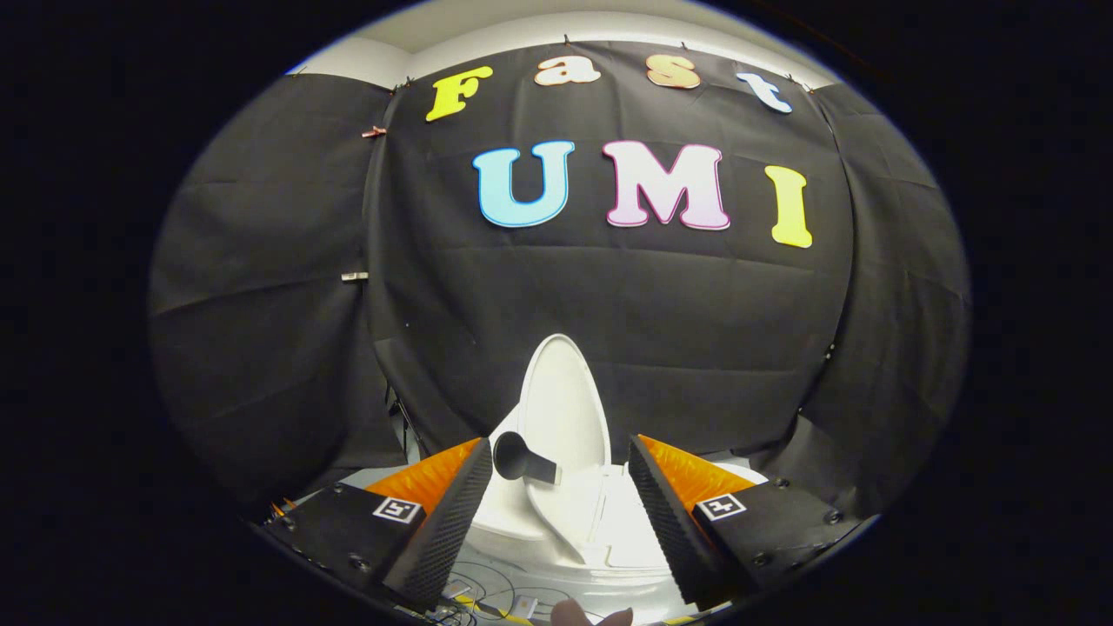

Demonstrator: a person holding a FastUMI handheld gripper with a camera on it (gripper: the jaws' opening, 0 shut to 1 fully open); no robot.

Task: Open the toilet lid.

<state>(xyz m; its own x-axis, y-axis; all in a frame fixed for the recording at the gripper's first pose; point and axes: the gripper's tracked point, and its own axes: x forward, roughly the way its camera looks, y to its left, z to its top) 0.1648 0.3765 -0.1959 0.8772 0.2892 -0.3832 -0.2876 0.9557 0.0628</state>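
A white toilet [600, 539] stands just ahead of my fingers. Its lid [563, 409] is raised upright and leans back toward the black cloth wall. A dark round handle [519, 458] sticks out from the lid's left edge, close to my left finger. My gripper [556, 487] is open, its two fingers spread wide to either side of the lid's lower part. Neither finger touches the lid or the handle. The seat [565, 517] lies below the lid, between the fingers.
Black cloth walls close in behind and on both sides of the toilet. Several thin cables [487, 596] lie on the pale floor under my fingers. A bit of a hand [591, 616] shows beneath the gripper.
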